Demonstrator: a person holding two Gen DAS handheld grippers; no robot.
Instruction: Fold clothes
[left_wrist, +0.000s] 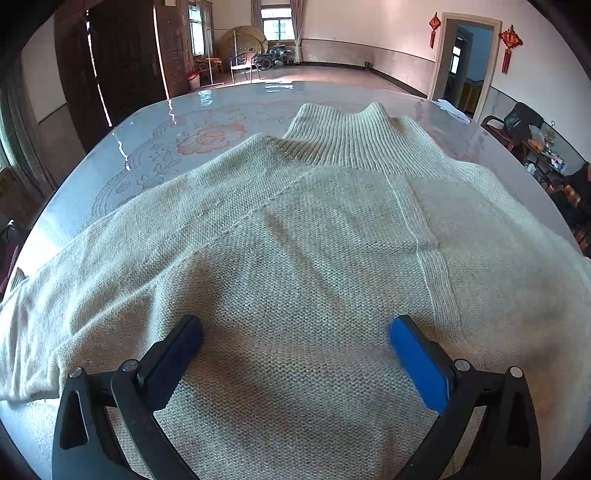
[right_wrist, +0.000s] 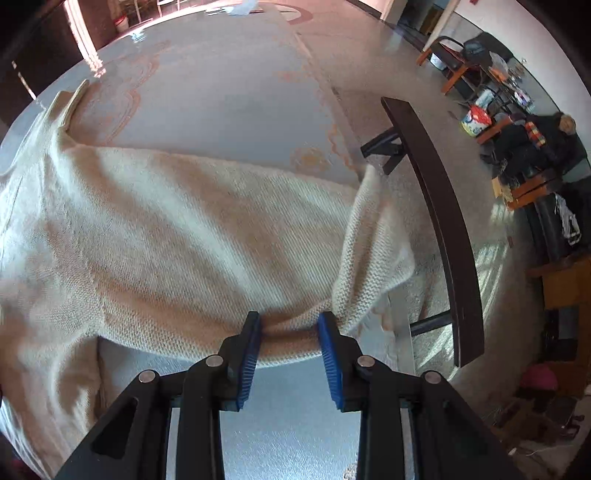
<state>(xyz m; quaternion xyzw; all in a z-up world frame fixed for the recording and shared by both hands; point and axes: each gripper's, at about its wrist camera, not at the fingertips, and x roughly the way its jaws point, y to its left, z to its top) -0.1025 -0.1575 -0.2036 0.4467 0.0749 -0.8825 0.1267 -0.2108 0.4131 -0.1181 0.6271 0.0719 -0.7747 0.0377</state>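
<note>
- A cream knitted sweater with a ribbed high collar (left_wrist: 295, 229) is seen spread across a glossy pale desk printed with orange flowers (left_wrist: 177, 122).
- In the left wrist view, its long axis is seen running away from the camera, with the ribbed collar (left_wrist: 343, 136) pointed toward the far edge of the desk.
- One sleeve (left_wrist: 74, 280) is laid out to the left and toward the near edge.
- The left claw (left_wrist: 295, 350) is held wide open above the body of the sweater; nothing is gripped between its blue pads (left_wrist: 417, 365), and contact with the knit cannot be told.
- In the right wrist view, an edge of the sweater (right_wrist: 184, 236) is pinched by the right claw (right_wrist: 290, 339), whose jaws are closed most of the way onto a bunched fold.
- The gripped fabric is lifted clear of the desk (right_wrist: 229, 96), and a loose flap (right_wrist: 373, 251) is seen hanging to the right of the pads.
- A dark wooden chair back (right_wrist: 439, 221) is seen just beyond the desk's right edge.
</note>
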